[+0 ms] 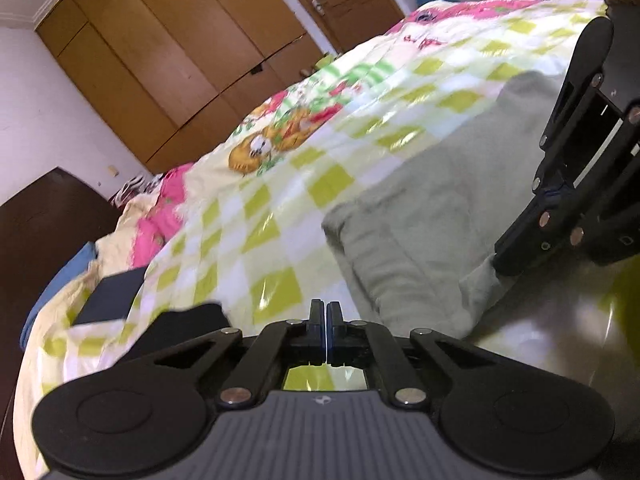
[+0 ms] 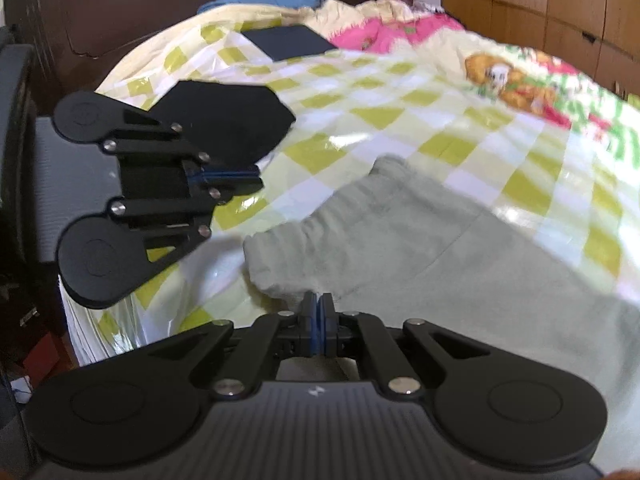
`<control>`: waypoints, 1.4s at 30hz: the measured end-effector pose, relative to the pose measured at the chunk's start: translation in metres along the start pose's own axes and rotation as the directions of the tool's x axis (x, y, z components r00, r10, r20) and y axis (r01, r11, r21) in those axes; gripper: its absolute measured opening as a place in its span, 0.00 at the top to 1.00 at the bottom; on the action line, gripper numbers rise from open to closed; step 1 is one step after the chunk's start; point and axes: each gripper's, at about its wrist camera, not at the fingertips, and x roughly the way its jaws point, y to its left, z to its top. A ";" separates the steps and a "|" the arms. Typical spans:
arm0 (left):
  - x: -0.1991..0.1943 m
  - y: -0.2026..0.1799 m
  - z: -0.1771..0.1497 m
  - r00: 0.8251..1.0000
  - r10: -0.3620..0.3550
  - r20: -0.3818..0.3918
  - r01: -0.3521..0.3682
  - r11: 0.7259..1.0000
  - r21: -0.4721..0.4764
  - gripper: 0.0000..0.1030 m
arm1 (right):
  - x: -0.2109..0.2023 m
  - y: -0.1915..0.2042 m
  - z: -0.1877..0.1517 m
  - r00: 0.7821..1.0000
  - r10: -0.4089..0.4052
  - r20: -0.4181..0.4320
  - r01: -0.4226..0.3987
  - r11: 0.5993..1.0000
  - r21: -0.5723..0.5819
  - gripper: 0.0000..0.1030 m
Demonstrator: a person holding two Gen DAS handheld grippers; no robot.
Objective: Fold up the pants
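Nearest in the right wrist view: right tool (image 2: 319, 312) closed tight, fingertips at the hem of the grey-green pants (image 2: 420, 248), apparently pinching a fold of the cloth (contact blurred). Pants spread from 6 toward 3 o'clock on the checkered bedspread (image 2: 400, 120), elastic waistband bunched near centre. At 9 o'clock, left tool (image 2: 240, 178) closed, nothing between its fingers, poised over the bedspread beside the waistband. Farther, toward 12 o'clock, a dark flat rectangle (image 2: 288, 42) near the pillows. Beyond, dark headboard (image 2: 180, 12) and wooden wardrobe (image 1: 180, 60).
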 end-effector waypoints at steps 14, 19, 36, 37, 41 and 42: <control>-0.006 -0.045 -0.006 0.997 -0.016 0.074 -0.008 0.950 0.312 0.67 | -0.021 -0.007 0.010 0.999 0.011 0.030 -0.011 1.000 0.017 0.99; -0.008 -0.029 0.005 0.992 0.031 0.125 -0.064 0.961 0.268 0.74 | -0.023 -0.002 0.012 0.999 0.026 0.045 -0.027 0.999 0.027 0.99; -0.032 -0.047 0.011 0.995 0.083 -0.053 -0.072 0.978 0.194 0.72 | -0.089 -0.055 -0.055 0.987 -0.087 0.135 0.055 0.972 0.229 0.71; -0.035 -0.056 0.023 0.998 0.054 -0.036 -0.047 0.983 0.180 0.72 | -0.102 -0.069 -0.067 0.982 -0.134 0.134 0.094 0.959 0.268 0.70; -0.031 -0.113 0.074 0.996 -0.082 0.032 0.075 0.981 0.179 0.72 | -0.160 -0.132 -0.130 0.943 -0.319 0.100 0.234 0.844 0.483 0.67; -0.029 -0.130 0.086 0.992 -0.116 0.043 0.106 0.977 0.186 0.72 | -0.177 -0.146 -0.149 0.927 -0.365 0.090 0.262 0.799 0.541 0.67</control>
